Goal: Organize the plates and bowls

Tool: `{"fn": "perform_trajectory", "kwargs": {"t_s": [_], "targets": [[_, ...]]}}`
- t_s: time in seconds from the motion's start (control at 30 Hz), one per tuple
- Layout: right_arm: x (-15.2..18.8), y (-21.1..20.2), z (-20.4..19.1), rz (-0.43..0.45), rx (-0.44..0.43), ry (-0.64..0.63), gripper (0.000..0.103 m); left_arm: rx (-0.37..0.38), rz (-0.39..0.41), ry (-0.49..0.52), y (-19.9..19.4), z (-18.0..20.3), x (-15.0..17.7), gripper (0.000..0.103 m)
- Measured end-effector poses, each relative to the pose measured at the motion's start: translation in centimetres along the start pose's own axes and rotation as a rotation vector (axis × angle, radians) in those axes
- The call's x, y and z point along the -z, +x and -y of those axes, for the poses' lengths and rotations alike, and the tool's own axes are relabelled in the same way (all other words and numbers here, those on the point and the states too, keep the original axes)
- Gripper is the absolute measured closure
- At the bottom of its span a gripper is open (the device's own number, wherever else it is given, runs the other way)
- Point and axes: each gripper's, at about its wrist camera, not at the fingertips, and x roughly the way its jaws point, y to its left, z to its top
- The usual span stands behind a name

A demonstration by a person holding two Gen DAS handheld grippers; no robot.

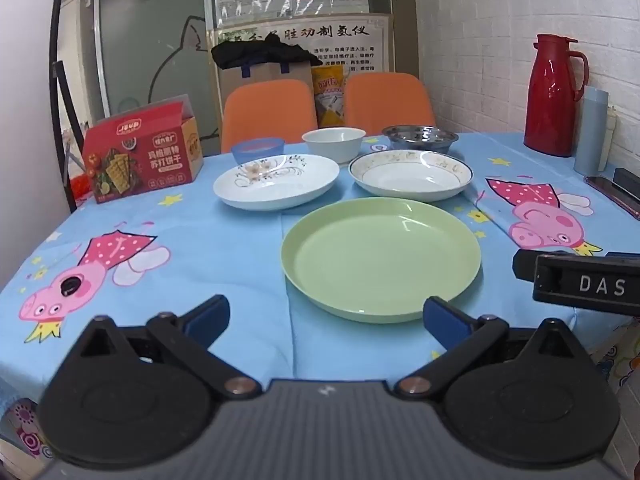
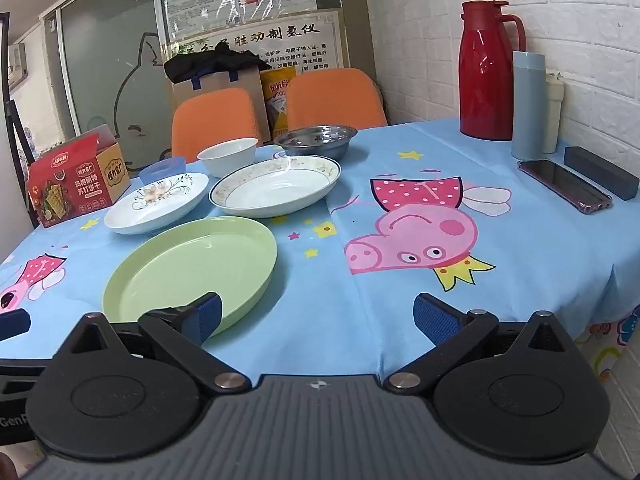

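With both tongs, left tongs (image 1: 326, 318) and right tongs (image 2: 318, 318), wide open and empty: green plate (image 1: 380, 258) dead ahead of left, closest dish; off to right tongs' left.

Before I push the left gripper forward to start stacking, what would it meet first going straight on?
Probably the green plate: it lies just ahead of the open left gripper, slightly toward its right finger. Depth is hard to judge, so it may touch tablecloth first.
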Motion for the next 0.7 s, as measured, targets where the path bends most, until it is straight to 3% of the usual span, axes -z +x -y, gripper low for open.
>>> {"fn": "perform_trajectory", "kwargs": {"t_s": [0.7], "targets": [[0.12,0.24,0.19,-0.009,0.006,0.005,0.0,-0.024,-0.002,-0.001,0.44,-0.23,-0.13,0.0]]}}
